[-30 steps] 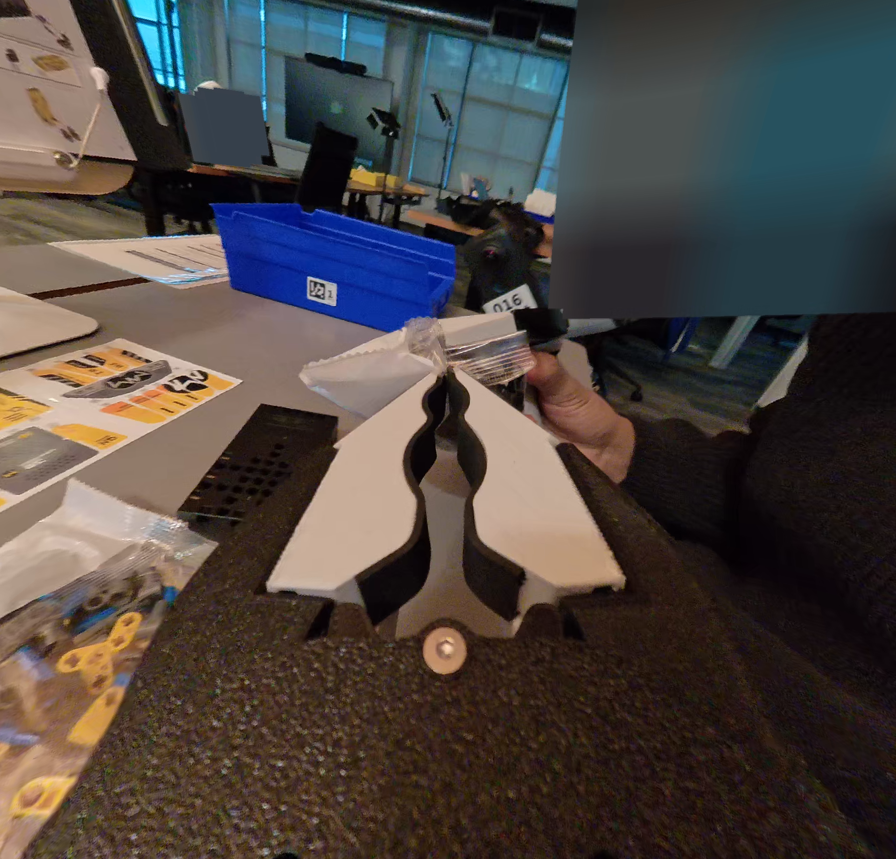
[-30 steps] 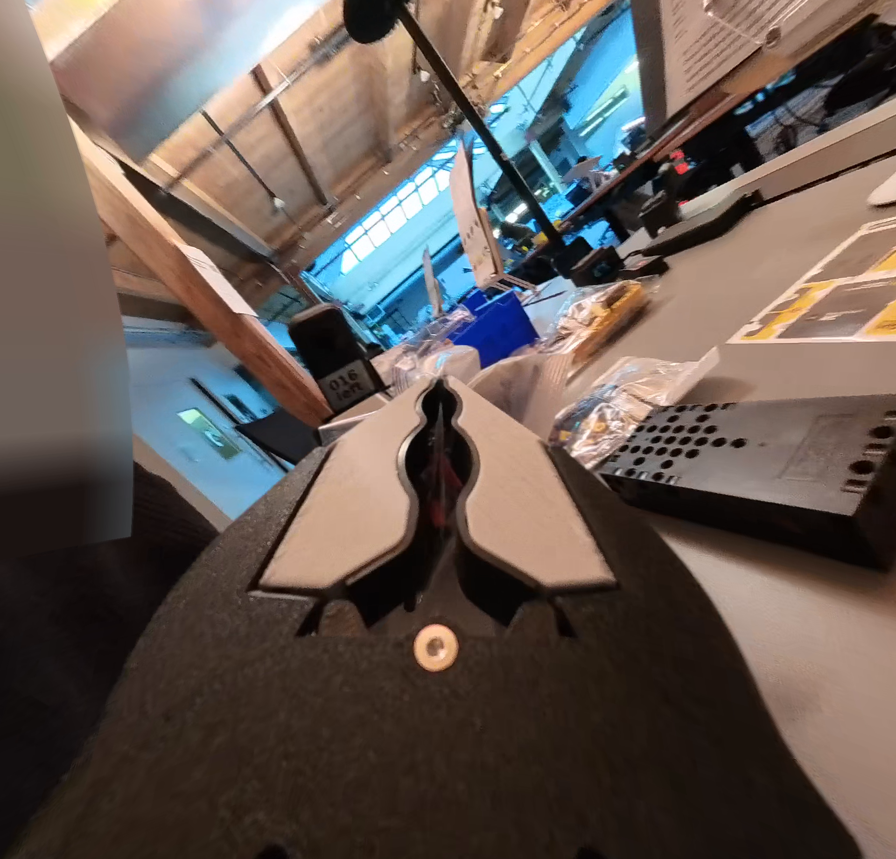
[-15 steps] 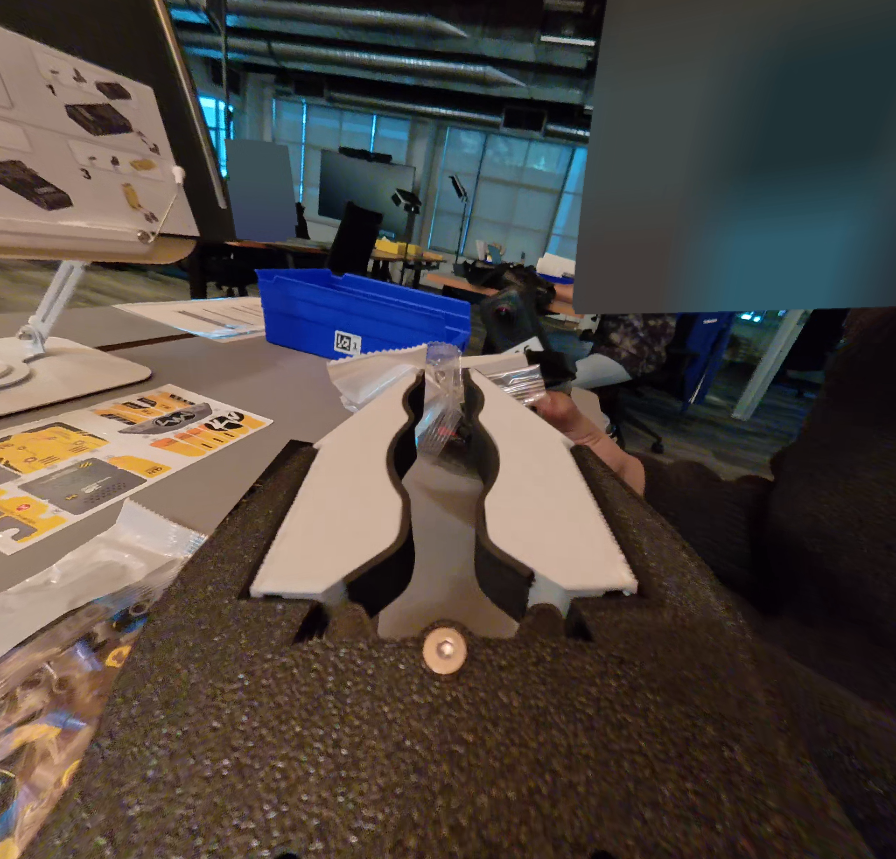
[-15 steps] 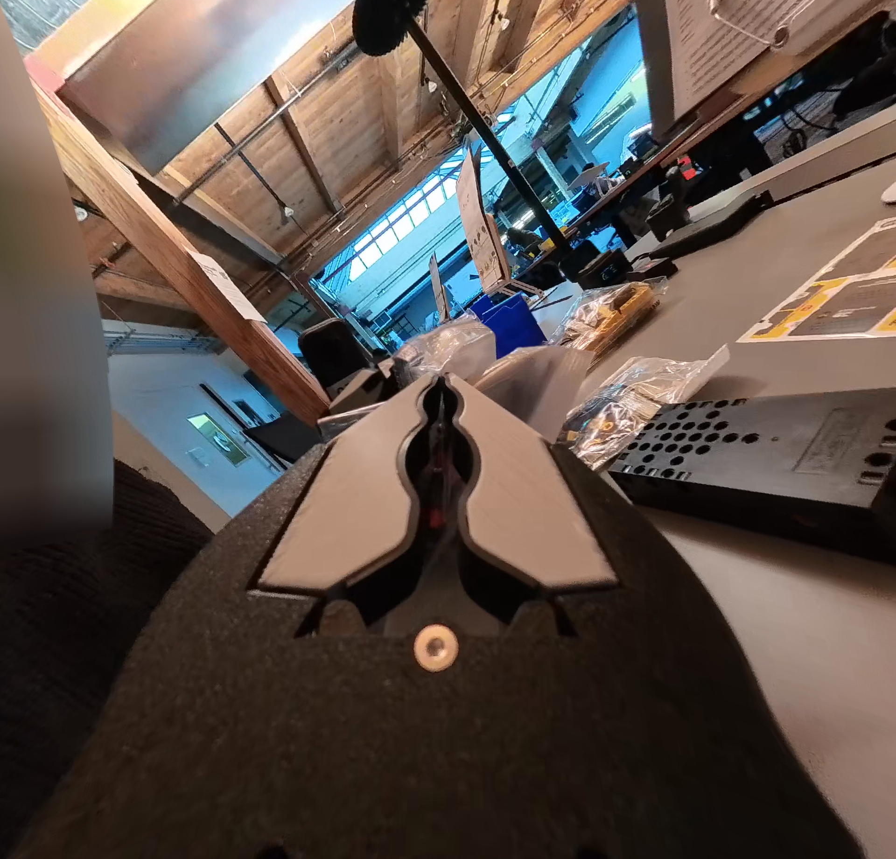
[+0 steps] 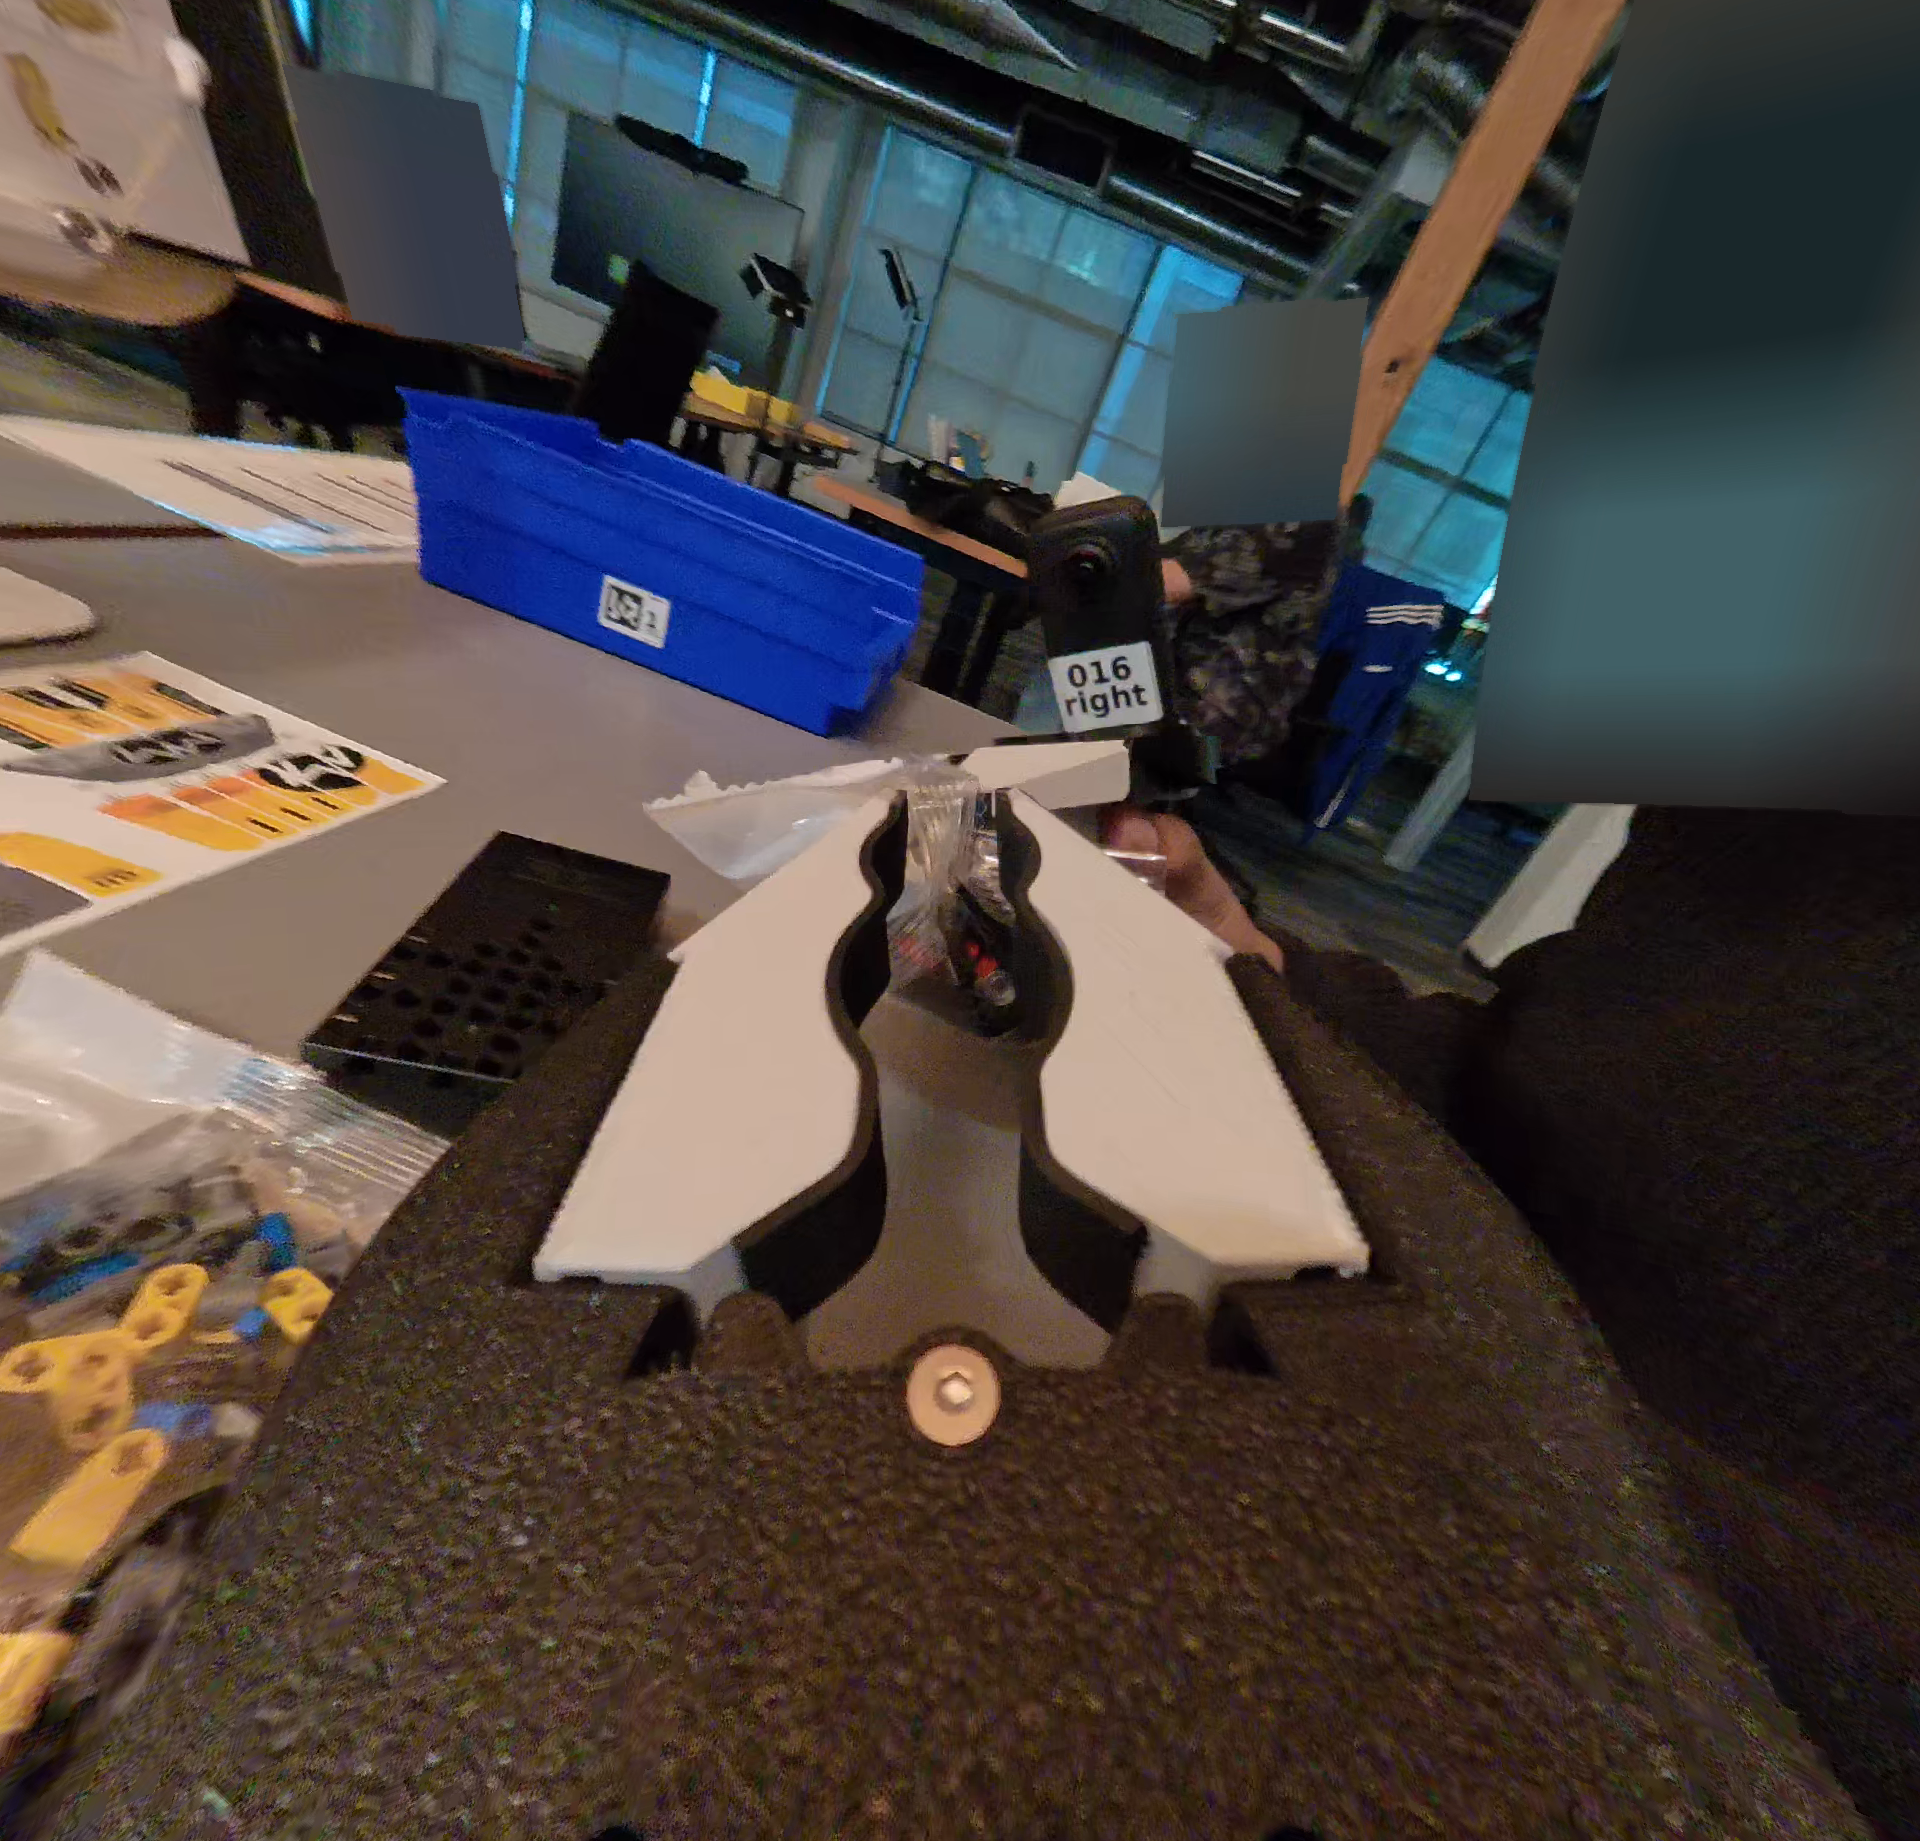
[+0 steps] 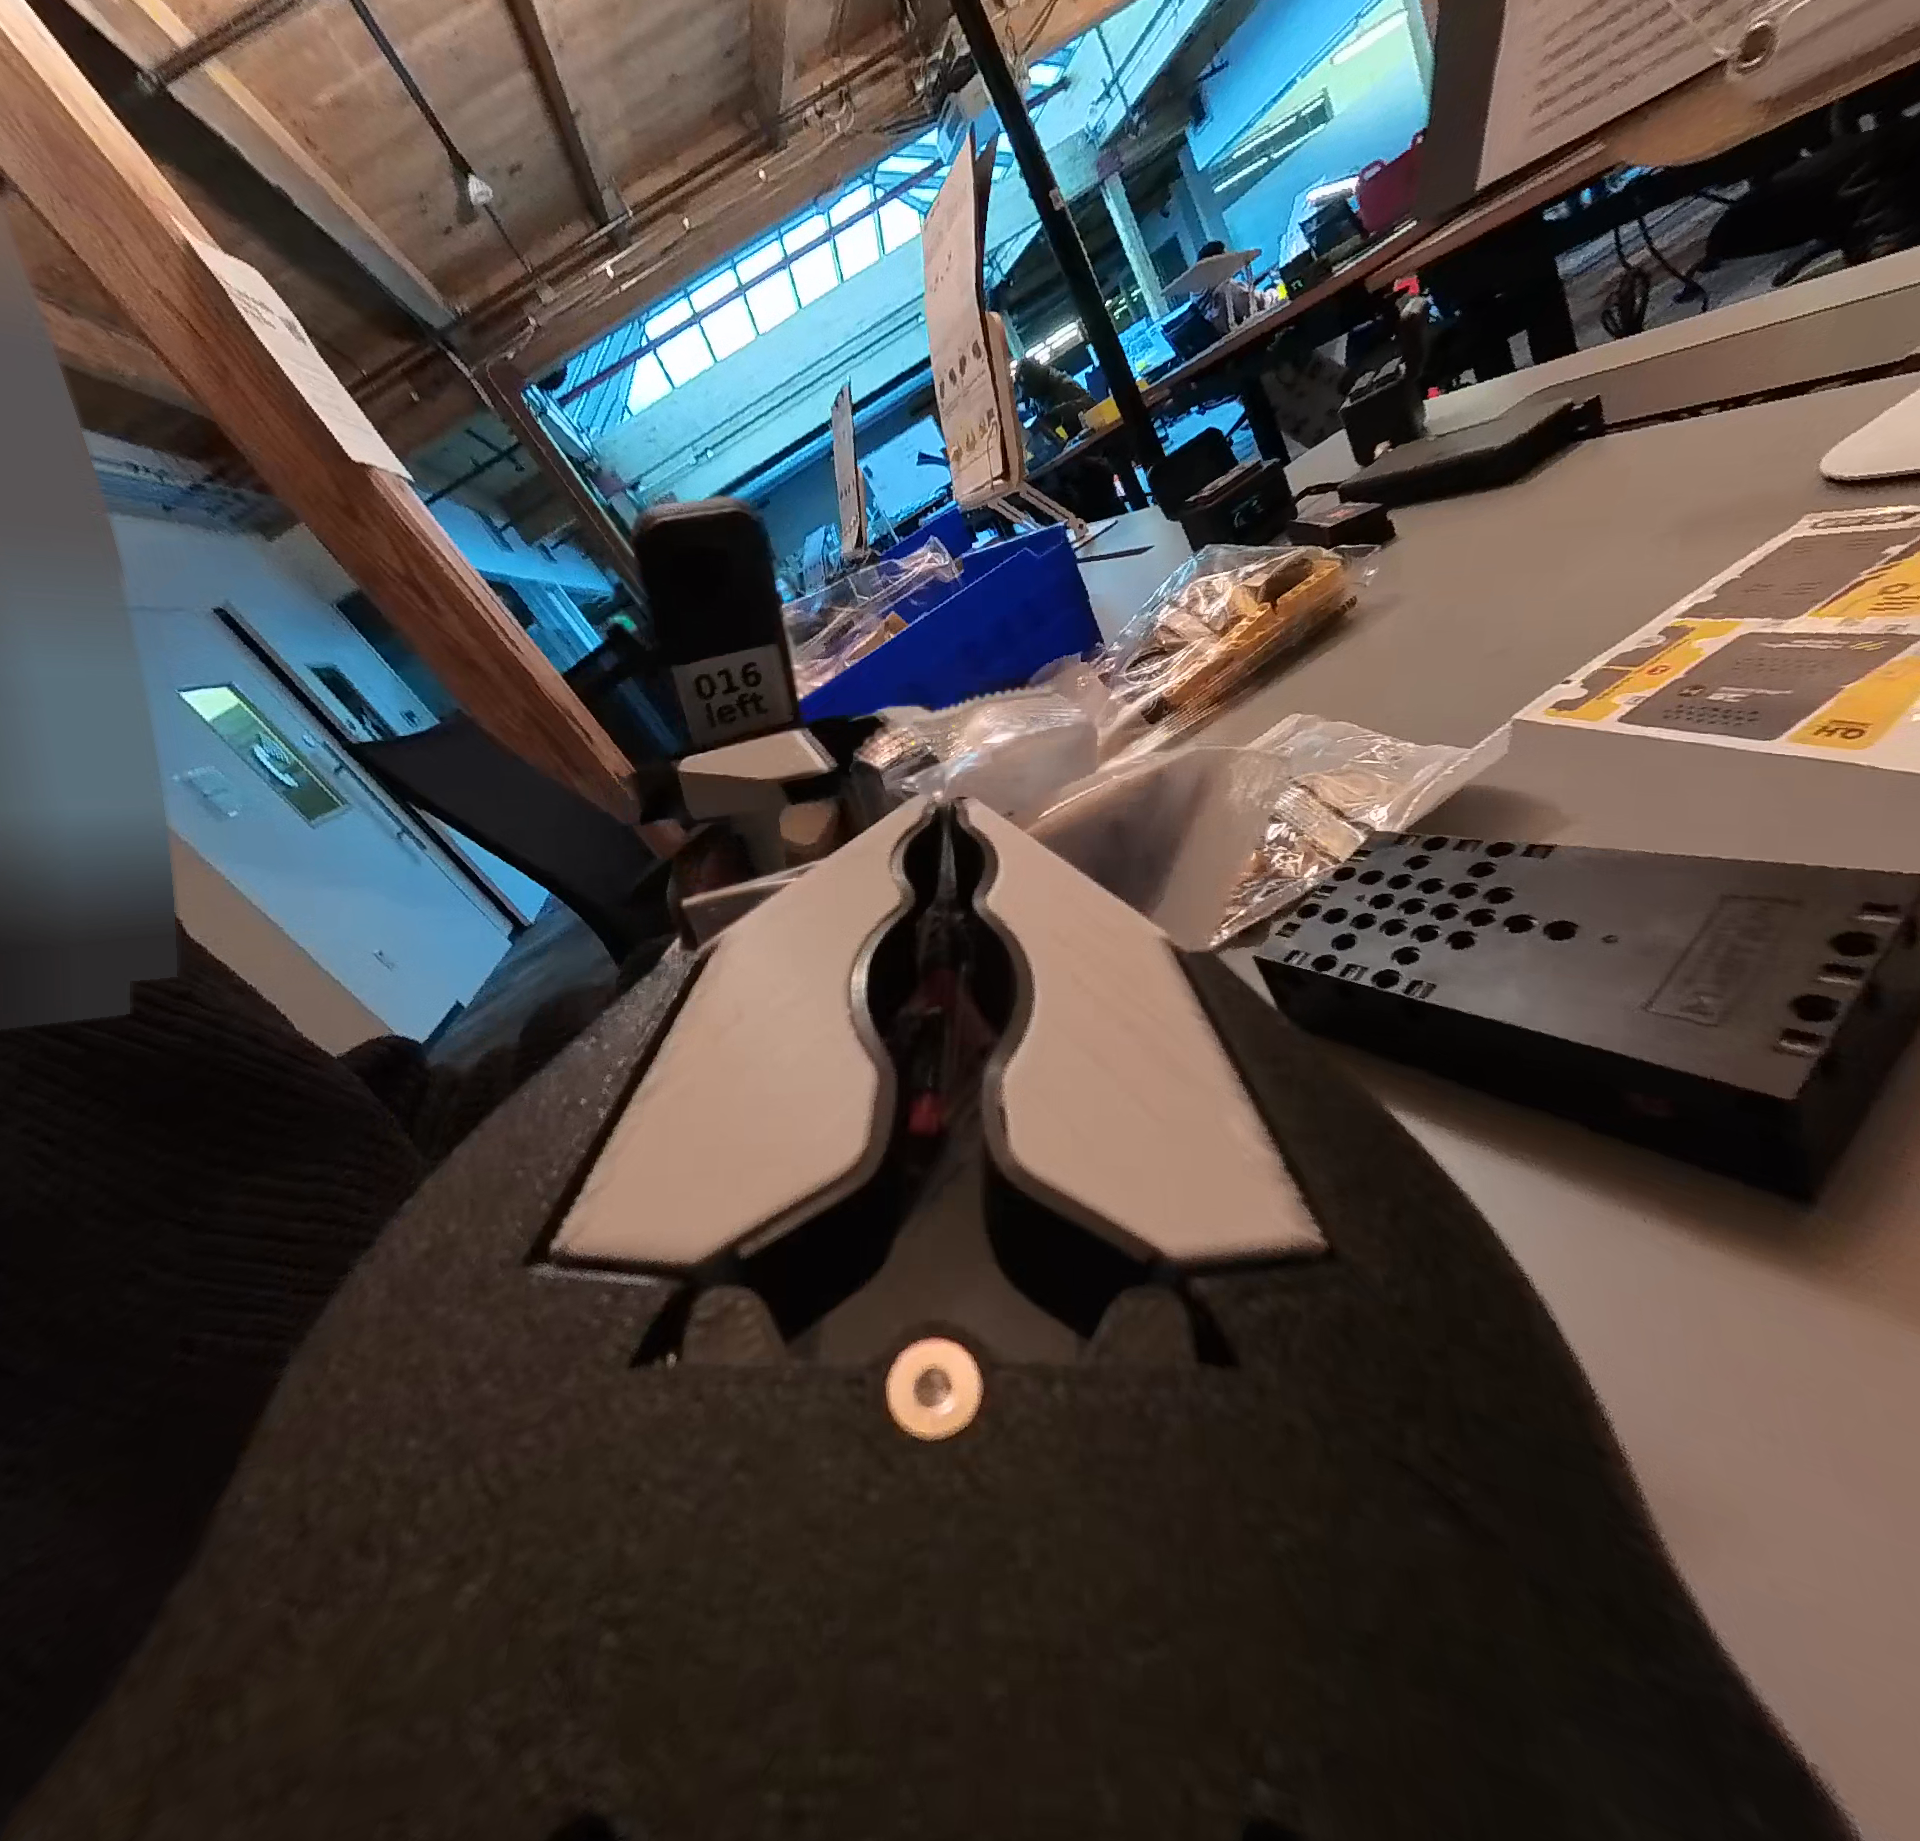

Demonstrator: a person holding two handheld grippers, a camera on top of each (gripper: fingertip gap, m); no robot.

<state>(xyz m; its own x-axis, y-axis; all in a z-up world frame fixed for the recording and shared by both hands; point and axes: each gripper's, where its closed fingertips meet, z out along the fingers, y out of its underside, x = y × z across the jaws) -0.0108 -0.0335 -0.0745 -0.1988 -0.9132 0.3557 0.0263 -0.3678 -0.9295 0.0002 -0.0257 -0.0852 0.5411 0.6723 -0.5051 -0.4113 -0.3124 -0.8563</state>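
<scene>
the left tool (image 5: 951, 820) is narrowed onto the upper part of a small clear plastic bag (image 5: 940, 887) of red and dark bits, and the right tool (image 6: 945, 817) is pinched tight on the same bag (image 6: 940, 970), both held up just above the near edge of the grey counter (image 5: 499, 711). a black perforated block (image 5: 488, 970) lies on the counter just left of the left tool, with a bag of yellow and blue parts (image 5: 125, 1303) nearer. a blue bin (image 5: 655, 565) and sticker sheet (image 5: 156, 763) lie farther back.
</scene>
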